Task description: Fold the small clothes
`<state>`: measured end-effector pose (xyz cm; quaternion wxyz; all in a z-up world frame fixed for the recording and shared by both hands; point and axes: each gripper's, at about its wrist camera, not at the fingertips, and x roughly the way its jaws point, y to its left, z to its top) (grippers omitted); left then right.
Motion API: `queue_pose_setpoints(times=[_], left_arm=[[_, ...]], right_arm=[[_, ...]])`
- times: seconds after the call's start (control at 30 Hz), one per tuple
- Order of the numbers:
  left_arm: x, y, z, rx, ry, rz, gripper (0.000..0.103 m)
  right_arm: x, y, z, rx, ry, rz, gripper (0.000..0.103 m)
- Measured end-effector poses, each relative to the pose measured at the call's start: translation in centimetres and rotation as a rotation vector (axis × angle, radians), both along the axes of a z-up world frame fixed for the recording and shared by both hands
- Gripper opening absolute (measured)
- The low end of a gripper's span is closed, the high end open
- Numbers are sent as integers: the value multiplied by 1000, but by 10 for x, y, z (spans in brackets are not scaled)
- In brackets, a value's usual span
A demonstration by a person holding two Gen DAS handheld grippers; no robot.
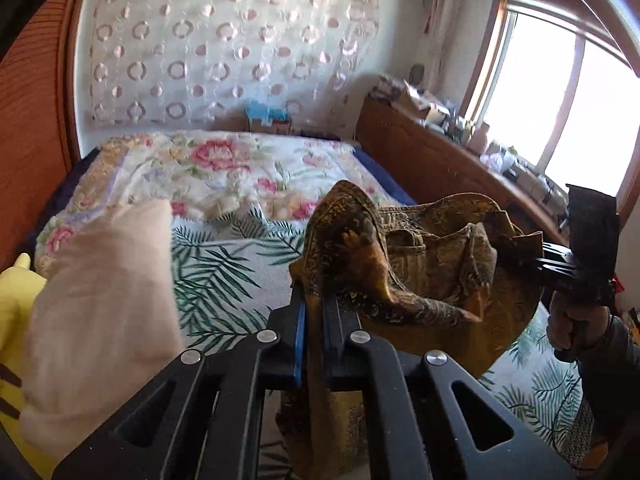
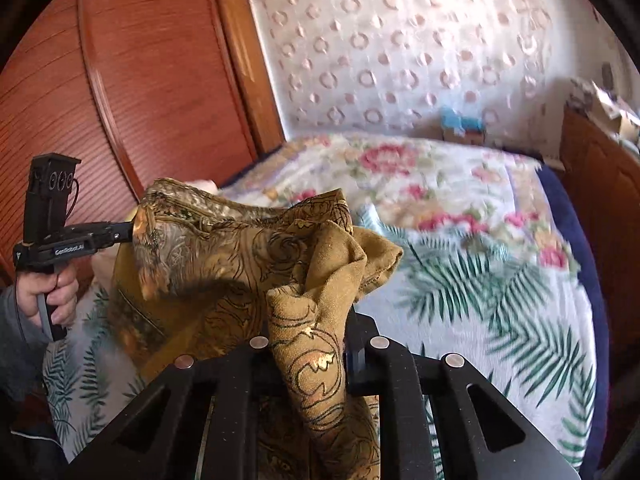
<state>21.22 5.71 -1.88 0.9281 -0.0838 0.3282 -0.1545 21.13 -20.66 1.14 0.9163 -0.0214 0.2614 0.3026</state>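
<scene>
A small mustard-brown patterned garment (image 1: 432,256) hangs in the air above the bed, stretched between both grippers. My left gripper (image 1: 316,292) is shut on one end of it; the cloth bunches over the blue fingertips. My right gripper (image 2: 316,312) is shut on the other end, with cloth draped over its fingers and hiding them. The right gripper also shows in the left wrist view (image 1: 532,256) at the far right. The left gripper shows in the right wrist view (image 2: 124,232) at the left, clamped on the garment (image 2: 224,256).
The bed (image 1: 224,256) has a palm-leaf sheet and a floral quilt (image 1: 216,164) at its far end. A beige pillow (image 1: 100,300) and a yellow plush toy (image 1: 16,296) lie at the left. A wooden wardrobe (image 2: 120,80) and a cluttered wooden sideboard (image 1: 440,152) flank the bed.
</scene>
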Motion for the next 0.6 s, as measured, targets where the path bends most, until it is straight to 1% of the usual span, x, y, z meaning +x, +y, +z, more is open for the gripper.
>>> queue_pose_setpoints(times=[0.13,0.23,0.3,0.33,0.4,0.47,0.6], left_arm=[[-24,27,19,-39,-69,73,7],[-38,54,31,-51,-113,151,7],[-47,75,35,-66,-131,214,7],[-52,88,33,-81,-132,255,7],[-59,105,27,-89,-126,306,7],[-66,121,12,-88,-102,364,7],[-80,144,-18,-100,-43,425,7]], right_arm=[[-8,14,23,-22,-77,66,16],[-4,38,46,-47,-137,126,16],[5,59,63,-71,-179,171,17],[11,75,73,-89,-196,202,17],[24,104,87,-131,-229,248,17],[36,139,99,-182,-259,301,17],[61,216,105,-298,-286,403,16]])
